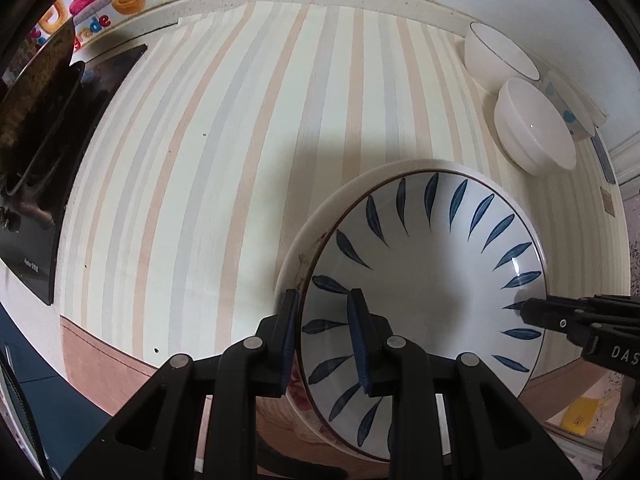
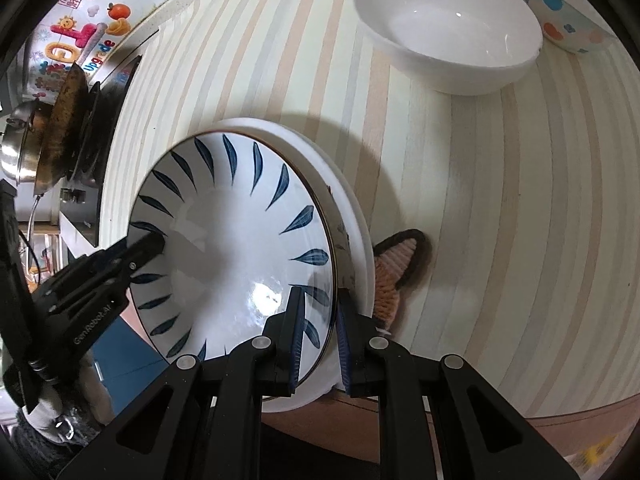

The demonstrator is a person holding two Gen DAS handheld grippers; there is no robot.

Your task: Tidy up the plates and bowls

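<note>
A white plate with blue leaf marks [image 1: 432,280] lies stacked on a plain white plate [image 1: 304,240] above the striped counter. My left gripper [image 1: 326,340] is shut on the left rim of the stack, one finger inside and one outside. My right gripper [image 2: 320,336] is shut on the opposite rim of the same stack [image 2: 240,240]; it shows at the right in the left wrist view [image 1: 532,312]. The left gripper shows at the left in the right wrist view [image 2: 152,244].
Two white bowls [image 1: 536,128] [image 1: 500,52] and a dotted bowl [image 2: 568,12] stand at the far right. A knitted coaster [image 2: 396,272] lies under the stack. A stove with a dark pan [image 1: 36,120] is at the left. The counter's front edge is close.
</note>
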